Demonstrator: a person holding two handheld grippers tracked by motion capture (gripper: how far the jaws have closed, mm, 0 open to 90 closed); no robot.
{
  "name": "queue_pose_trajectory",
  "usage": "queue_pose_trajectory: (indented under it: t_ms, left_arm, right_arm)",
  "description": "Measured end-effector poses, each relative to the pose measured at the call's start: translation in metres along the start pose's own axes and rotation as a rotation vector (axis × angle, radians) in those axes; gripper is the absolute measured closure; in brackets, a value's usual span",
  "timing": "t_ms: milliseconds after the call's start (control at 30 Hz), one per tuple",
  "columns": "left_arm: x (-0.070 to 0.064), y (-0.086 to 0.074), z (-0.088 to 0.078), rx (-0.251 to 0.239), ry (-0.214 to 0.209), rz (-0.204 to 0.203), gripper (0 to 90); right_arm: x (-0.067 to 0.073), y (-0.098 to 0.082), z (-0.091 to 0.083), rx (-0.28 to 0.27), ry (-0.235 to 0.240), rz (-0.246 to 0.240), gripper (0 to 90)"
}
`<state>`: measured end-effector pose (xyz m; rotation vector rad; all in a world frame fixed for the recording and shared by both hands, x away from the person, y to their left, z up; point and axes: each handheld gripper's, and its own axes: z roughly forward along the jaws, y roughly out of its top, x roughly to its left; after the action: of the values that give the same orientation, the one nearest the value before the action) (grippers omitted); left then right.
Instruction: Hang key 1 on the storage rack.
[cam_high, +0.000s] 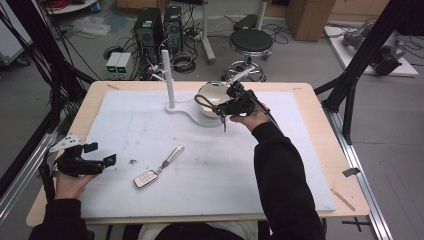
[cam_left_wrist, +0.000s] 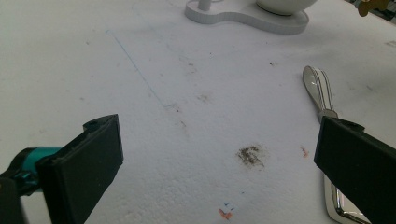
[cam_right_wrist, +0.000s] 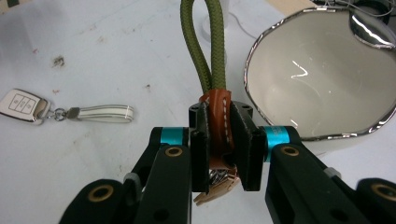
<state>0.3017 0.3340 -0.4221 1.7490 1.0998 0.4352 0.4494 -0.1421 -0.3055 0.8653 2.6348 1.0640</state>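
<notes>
My right gripper (cam_right_wrist: 218, 149) is shut on a keychain with an olive rope loop (cam_right_wrist: 205, 44) and a brown leather wrap (cam_right_wrist: 218, 121); a key hangs under it. In the high view that right gripper (cam_high: 227, 107) is held beside the white bowl (cam_high: 212, 93), with the key dangling below. The bowl (cam_right_wrist: 313, 79) has a silver rim and looks empty. A white car key fob (cam_high: 146, 178) with a striped strap (cam_high: 173, 154) lies on the white mat. My left gripper (cam_high: 100, 155) stands open near the table's left edge, with the strap (cam_left_wrist: 320, 88) just ahead of its right jaw.
A white stand with an upright post (cam_high: 168, 80) sits on a flat base (cam_left_wrist: 247, 16) that also carries the bowl. The white foam mat (cam_high: 150, 125) covers most of the wooden table. Dirt specks (cam_left_wrist: 250, 155) mark the mat. A stool (cam_high: 251, 42) and computers stand beyond the table.
</notes>
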Motion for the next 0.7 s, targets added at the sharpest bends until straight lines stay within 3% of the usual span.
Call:
queue_pose_trajectory:
  t_ms: [300,500,700]
  left_arm:
    - [0.000,0.000,0.001,0.002,0.001,-0.001,1.7]
    - [0.000,0.000,0.001,0.001,-0.002,-0.001,1.7]
    - [0.001,0.000,0.000,0.000,0.000,-0.001,1.7]
  right_arm:
    - [0.002,0.026,-0.005,-0.047,0.007,0.011,78.1]
    - [0.007,0.046,-0.006,-0.041,-0.007,0.006,78.1]
    - [0.009,0.061,-0.006,-0.057,0.008,0.003,78.1]
